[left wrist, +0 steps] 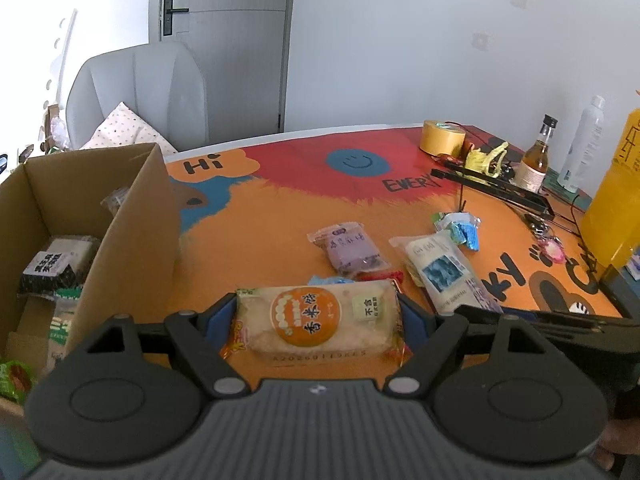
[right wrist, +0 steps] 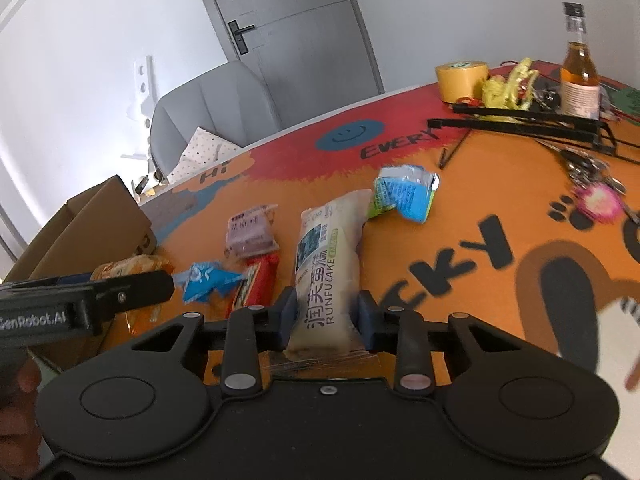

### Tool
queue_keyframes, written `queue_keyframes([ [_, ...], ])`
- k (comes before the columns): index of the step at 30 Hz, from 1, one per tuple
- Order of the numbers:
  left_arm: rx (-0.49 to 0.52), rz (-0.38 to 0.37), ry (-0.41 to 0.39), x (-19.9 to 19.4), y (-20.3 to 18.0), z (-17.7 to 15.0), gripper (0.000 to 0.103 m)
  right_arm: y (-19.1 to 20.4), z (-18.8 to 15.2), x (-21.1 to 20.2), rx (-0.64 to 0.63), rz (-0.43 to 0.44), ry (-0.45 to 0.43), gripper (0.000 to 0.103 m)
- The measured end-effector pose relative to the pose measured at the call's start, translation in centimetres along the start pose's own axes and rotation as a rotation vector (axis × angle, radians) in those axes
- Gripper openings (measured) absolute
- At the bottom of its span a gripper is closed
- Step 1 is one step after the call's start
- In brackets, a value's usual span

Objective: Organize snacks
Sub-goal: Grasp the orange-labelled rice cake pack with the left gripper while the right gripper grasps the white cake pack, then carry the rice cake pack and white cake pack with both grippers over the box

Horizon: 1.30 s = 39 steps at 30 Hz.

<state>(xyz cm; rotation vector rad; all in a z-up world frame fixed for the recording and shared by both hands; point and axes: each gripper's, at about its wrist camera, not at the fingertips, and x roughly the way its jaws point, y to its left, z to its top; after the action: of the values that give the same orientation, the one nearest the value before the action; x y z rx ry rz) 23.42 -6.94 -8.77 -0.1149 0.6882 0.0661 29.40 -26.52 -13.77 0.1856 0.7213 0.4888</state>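
You are holding the left gripper [left wrist: 318, 314] with its blue pads pressing both short ends of a rice cracker packet [left wrist: 318, 320], the clear one with the round orange label. The packet is sitting level between the fingers, just right of the cardboard box [left wrist: 132, 232]. The box is standing open at the left edge of the table mat [left wrist: 280, 208]; you are looking down on several wrapped snacks already lying inside it.

You are closing the right gripper [right wrist: 326, 314] on the near end of the long white cake bar [right wrist: 328, 264]. Its pads are squeezing the wrapper from both sides, and the bar is stretching away from you along the mat.

Loose snacks are lying between the two grippers: a purple packet [left wrist: 352, 250], a red packet [right wrist: 256, 284] and a small blue wrapper [right wrist: 204, 278] beside it. A blue-and-green pouch [right wrist: 404, 192] is lying at the far tip of the cake bar; contact unclear.

At the far right of the table, a yellow tape roll [left wrist: 442, 136] and an amber bottle [left wrist: 538, 156] are standing well apart from the snacks.
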Motion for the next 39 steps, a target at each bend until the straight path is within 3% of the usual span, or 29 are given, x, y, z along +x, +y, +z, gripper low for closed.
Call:
queue_keyframes([
  [10,0.003,-0.015,-0.001,-0.9,-0.3,-0.9,0.081,0.1,-1.1,-2.5,0.010,-0.050,0.034,0.032],
  [13,-0.001,-0.020,-0.002,-0.9,-0.1,-0.7,0.081,1.1,-0.8,-2.5,-0.036,-0.079,0.018,0.044],
  [15,-0.001,-0.018,-0.003,-0.9,0.1,-0.6,0.081,1.6,-0.6,-2.1,-0.056,-0.088,0.004,0.057],
  [22,-0.010,-0.030,0.001,-0.8,0.5,-0.5,0.081,3.6,-1.2,0.3,-0.153,-0.180,0.012,0.060],
  [25,-0.009,-0.039,0.000,-0.9,0.6,-0.6,0.081,4.4,-1.7,0.6,-0.208,-0.247,-0.008,0.053],
  [26,-0.008,-0.041,0.000,-0.9,0.6,-0.6,0.081,4.3,-1.8,0.5,-0.209,-0.266,-0.018,0.042],
  [29,-0.010,-0.047,-0.004,-1.3,0.6,-0.7,0.081,3.7,-1.6,-0.2,-0.185,-0.241,-0.033,0.032],
  [39,-0.008,-0.053,-0.055,-3.7,0.6,-0.2,0.081,4.4,-1.5,-2.3,-0.162,-0.179,-0.089,0.029],
])
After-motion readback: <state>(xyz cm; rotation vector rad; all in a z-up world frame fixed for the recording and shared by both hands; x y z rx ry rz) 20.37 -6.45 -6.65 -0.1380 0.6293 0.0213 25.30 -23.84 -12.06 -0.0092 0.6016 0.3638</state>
